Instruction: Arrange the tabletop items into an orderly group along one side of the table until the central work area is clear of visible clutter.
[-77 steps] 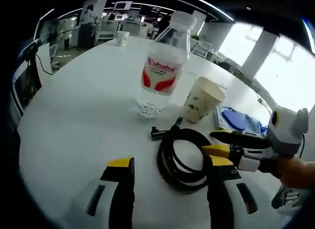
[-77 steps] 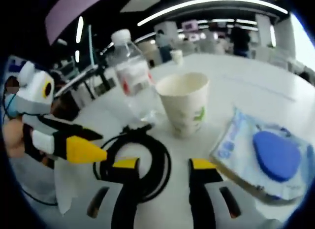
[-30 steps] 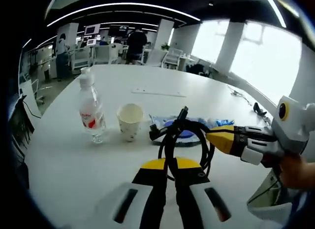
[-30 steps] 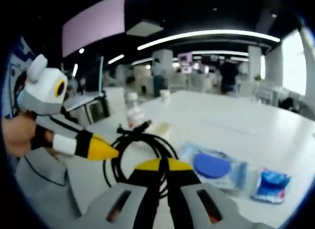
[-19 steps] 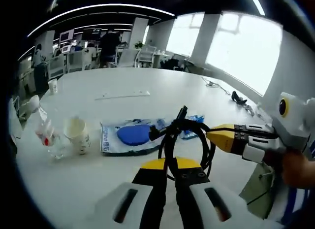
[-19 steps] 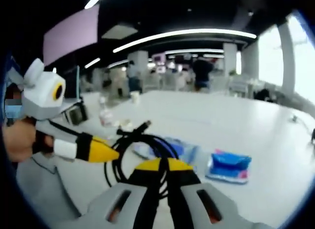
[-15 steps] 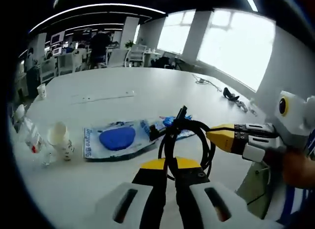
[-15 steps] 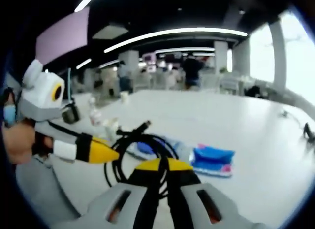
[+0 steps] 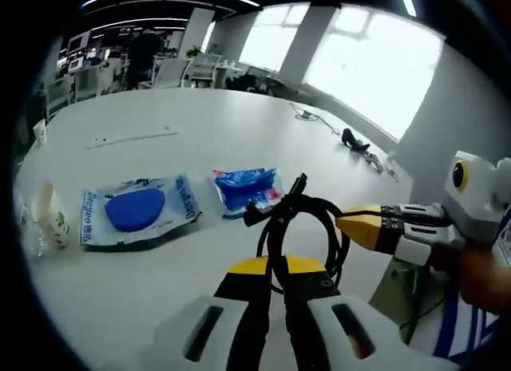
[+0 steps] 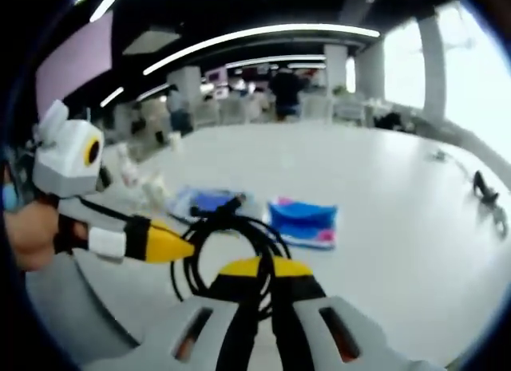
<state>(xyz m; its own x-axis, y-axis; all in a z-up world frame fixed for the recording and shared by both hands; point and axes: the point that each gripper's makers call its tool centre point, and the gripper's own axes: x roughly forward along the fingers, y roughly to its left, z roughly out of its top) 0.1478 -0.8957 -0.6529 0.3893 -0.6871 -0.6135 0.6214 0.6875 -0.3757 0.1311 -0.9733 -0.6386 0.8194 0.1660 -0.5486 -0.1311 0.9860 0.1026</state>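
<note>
A black coiled cable (image 9: 302, 231) hangs above the white table (image 9: 200, 132), held from two sides. My left gripper (image 9: 277, 264) is shut on the coil's near edge. My right gripper (image 9: 351, 226) comes in from the right, its yellow jaws shut on the coil's right side. In the right gripper view, my right gripper (image 10: 259, 266) is shut on the cable (image 10: 239, 231), and the left gripper (image 10: 182, 245) pinches it from the left. On the table lie a clear pouch with a blue pad (image 9: 136, 213) and a blue wipes pack (image 9: 247, 187).
A paper cup (image 9: 53, 218) stands at the left edge of the left gripper view, with another cup (image 9: 38, 132) far back. A thin strip (image 9: 132, 137) and a small black object (image 9: 357, 141) lie farther out. The table's near right edge (image 9: 383, 259) is close.
Both grippers, open around the cable on the table 2.6 s ago, have shut on it and lifted it. Both views have swung right; bottle and cup slid to the left edge.
</note>
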